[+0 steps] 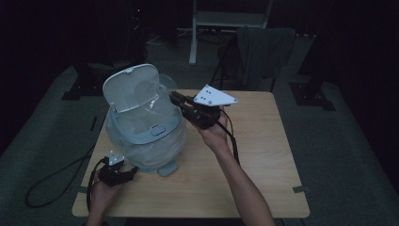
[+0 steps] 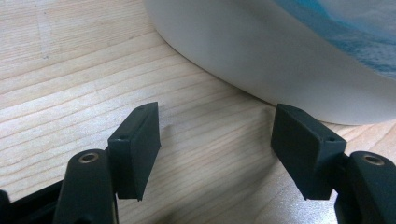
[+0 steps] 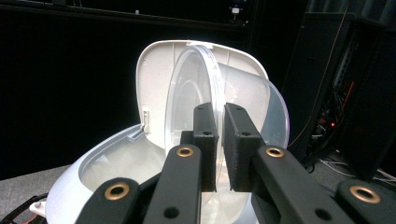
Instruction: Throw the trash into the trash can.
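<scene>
A white rounded container [image 1: 141, 136] stands on the left of the wooden table [image 1: 263, 155], with its white hinged lid [image 1: 129, 87] raised. A clear round inner cover [image 1: 162, 92] stands on edge beside that lid. My right gripper [image 1: 173, 97] reaches in from the right and is shut on that cover; in the right gripper view the clear cover [image 3: 191, 79] runs edge-on between the two pads of my right gripper [image 3: 220, 135]. My left gripper [image 1: 131, 173] rests low on the table by the container's base [image 2: 261, 56]. In its own view my left gripper [image 2: 217, 140] is open with bare wood between its pads.
A chair draped in grey cloth [image 1: 263, 52] stands behind the table, beside a white frame [image 1: 226, 19]. A cable [image 1: 51, 183] loops on the floor at the left. The room around is dark. Bare tabletop lies to the right of my right forearm.
</scene>
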A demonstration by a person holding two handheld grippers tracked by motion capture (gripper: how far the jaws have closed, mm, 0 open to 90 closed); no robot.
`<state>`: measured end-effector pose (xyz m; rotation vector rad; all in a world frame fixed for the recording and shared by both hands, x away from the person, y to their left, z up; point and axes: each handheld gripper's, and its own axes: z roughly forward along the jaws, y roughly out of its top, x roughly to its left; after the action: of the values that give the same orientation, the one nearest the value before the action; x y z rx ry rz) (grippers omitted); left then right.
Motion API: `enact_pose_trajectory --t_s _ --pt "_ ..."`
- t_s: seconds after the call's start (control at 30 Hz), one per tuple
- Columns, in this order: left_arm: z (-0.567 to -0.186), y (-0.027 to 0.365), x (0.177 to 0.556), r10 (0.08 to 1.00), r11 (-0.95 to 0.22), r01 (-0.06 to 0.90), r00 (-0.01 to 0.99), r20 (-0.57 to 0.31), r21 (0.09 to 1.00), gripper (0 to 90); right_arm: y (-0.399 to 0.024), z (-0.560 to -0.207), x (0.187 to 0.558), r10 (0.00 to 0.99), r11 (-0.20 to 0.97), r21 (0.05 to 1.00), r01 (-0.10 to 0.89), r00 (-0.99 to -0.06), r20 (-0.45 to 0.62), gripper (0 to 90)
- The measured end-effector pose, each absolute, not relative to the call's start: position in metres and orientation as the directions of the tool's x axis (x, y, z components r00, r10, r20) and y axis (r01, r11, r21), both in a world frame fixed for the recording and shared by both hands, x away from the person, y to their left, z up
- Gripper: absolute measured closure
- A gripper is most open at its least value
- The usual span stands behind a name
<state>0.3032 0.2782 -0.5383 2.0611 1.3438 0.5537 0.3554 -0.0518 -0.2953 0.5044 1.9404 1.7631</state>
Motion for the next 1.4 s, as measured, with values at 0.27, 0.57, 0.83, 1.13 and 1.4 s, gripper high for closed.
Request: enact_pose_trajectory --t_s 0.27,0.57,0.83,1.13,1.4 --pt "-0.538 0.278 0.303 0.917 -0.299 0.663 0.398 0.016 0.686 33.6 -0.049 -0.296 0.355 0.547 0.108 0.993 -0.039 -0.832 -0.092 83.6" --pt "-0.538 0.278 0.303 0.917 -0.299 0.662 0.398 0.016 0.687 33.6 -0.042 -0.296 0.354 0.475 0.122 0.992 -0.017 -0.877 -0.074 82.1" --pt "-0.538 0.278 0.303 0.917 -0.299 0.663 0.398 0.016 0.687 33.5 -0.041 -0.298 0.358 0.41 0.153 0.988 0.007 -0.91 -0.057 65.1" --pt "-0.538 0.278 0.303 0.917 -0.299 0.662 0.397 0.016 0.687 33.4 -0.042 -0.299 0.361 0.434 0.16 0.987 0.016 -0.899 -0.056 64.7" --pt "-0.538 0.278 0.303 0.918 -0.299 0.662 0.397 0.016 0.687 33.4 -0.041 -0.301 0.367 0.456 0.166 0.986 0.032 -0.889 -0.048 65.6"
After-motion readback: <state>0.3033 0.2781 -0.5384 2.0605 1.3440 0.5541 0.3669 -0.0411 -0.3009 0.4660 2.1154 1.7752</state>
